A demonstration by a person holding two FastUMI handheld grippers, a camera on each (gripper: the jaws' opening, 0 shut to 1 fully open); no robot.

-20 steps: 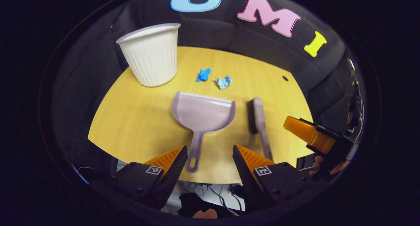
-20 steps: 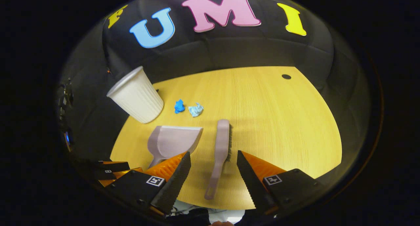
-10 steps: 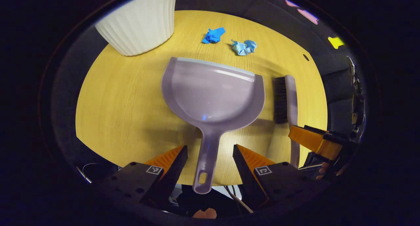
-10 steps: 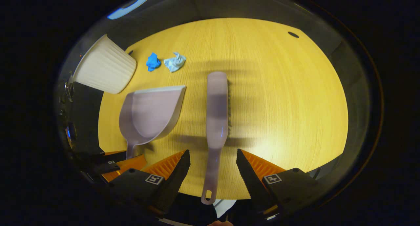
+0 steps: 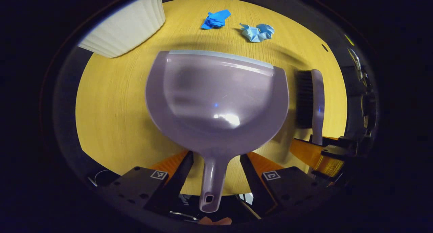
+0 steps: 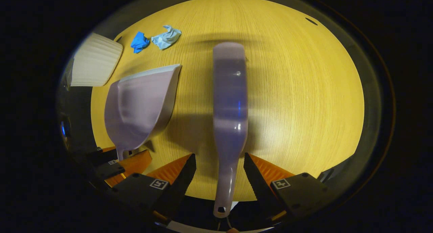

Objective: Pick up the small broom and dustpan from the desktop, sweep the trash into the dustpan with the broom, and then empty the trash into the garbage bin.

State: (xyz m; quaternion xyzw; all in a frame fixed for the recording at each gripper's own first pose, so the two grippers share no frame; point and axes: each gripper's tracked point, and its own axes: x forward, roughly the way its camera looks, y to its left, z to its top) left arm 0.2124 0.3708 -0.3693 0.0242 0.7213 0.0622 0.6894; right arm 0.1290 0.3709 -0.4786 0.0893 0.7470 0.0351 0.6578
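On the table [image 5: 111,118], both tongs stand wide, the left tongs [image 5: 216,162] astride the dustpan [image 5: 216,97] handle, the right tongs [image 6: 219,165] astride the broom [image 6: 229,101] handle, neither gripped yet, with the scraps [image 5: 257,31] at 12 o'clock unswept and the bin [image 5: 125,25] at 11 o'clock.

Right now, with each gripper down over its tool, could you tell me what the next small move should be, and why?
Probably close both grippers. The dustpan handle lies between the open fingers of the left gripper, and the broom handle lies between those of the right gripper; neither is pressed yet, so nothing can be lifted.
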